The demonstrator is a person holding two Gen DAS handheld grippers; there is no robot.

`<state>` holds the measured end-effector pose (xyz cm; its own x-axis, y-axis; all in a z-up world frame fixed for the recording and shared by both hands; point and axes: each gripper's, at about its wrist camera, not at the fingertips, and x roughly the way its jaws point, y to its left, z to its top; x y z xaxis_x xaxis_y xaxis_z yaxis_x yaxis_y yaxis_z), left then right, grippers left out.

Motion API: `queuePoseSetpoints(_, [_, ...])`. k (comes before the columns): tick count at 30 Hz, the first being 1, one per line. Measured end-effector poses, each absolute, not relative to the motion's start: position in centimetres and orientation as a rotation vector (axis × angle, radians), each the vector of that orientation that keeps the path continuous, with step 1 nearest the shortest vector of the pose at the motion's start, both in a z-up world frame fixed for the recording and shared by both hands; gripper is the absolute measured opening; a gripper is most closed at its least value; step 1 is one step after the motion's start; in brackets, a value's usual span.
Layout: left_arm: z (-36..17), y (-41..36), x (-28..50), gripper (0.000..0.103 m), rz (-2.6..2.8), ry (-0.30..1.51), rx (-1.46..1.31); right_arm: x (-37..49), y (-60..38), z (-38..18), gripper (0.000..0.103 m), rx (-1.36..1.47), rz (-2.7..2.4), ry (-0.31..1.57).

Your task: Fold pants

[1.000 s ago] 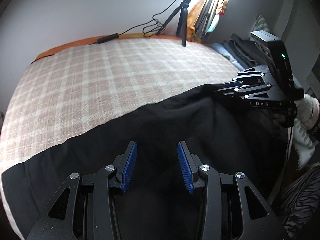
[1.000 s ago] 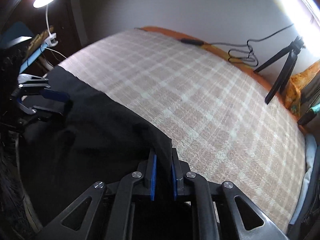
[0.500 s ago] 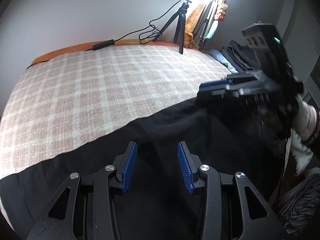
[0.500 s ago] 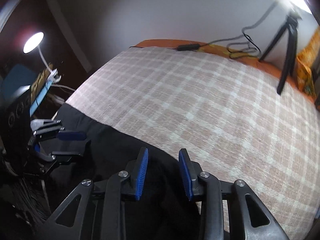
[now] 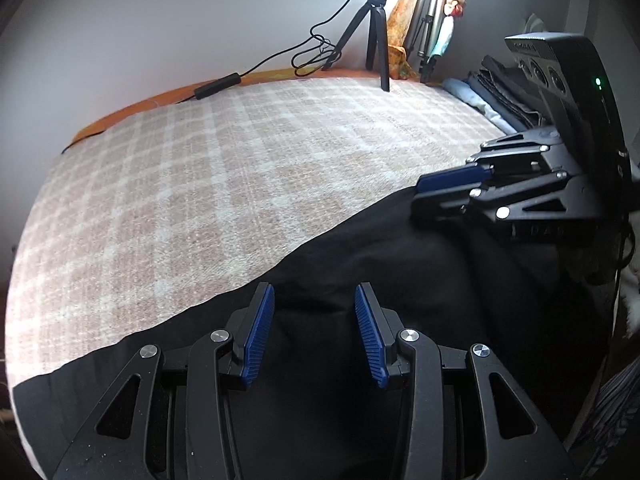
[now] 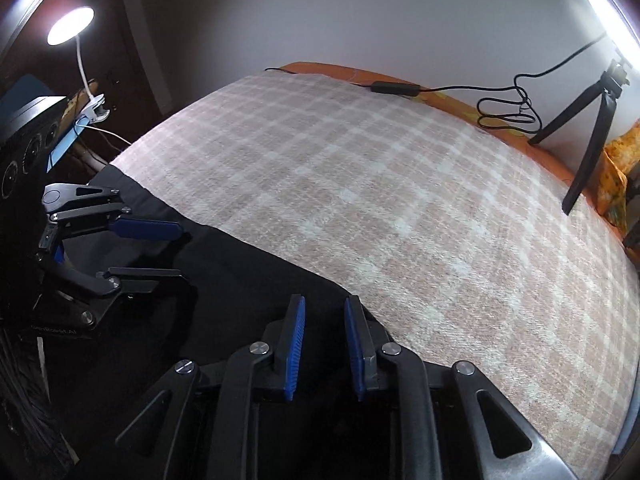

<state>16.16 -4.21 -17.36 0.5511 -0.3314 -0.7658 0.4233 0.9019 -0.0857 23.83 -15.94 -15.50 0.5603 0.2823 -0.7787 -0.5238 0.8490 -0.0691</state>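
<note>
Two claws, one garment: both of yours hang over the black pants, neither pinching cloth.
Pants: they lie dark and rumpled under and ahead of both claws, their far edge running slantwise across the blanket.
Left claw: spread wide, nothing between the pads, cloth just beneath.
Right claw: parted more narrowly, also bare, sitting right at the fabric's edge.
Step in hand: likely picking a fresh hold for the next fold, as I judge it.
Doing it well: lower each claw until one pad slides under the hem, catch all layers, then close; match your two holds along the same edge so the fold lands square.
Surface: a checked blanket stretches beyond the claws, soft, so cloth may drag.
Room: past the blanket stand a tripod with its trailing cable, against a pale wall; a small lamp glows off to the right claw's left.
</note>
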Motion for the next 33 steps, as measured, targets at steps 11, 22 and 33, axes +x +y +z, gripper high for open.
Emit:
queuePoseSetpoints(11, [-15.4,-0.2,14.3,0.041,-0.432,0.876,0.001,18.7,-15.2,-12.4,0.028,-0.192,0.523,0.799])
queuePoseSetpoints(22, [-14.7,3.6,9.6,0.041,-0.463,0.896,-0.167,11.0,-7.7,-16.2,0.028,-0.226,0.685,0.875])
queuePoseSetpoints(33, [-17.8,6.9,6.3,0.041,-0.361,0.949,-0.214,10.5,-6.7,-18.2,0.029,-0.215,0.623,0.928])
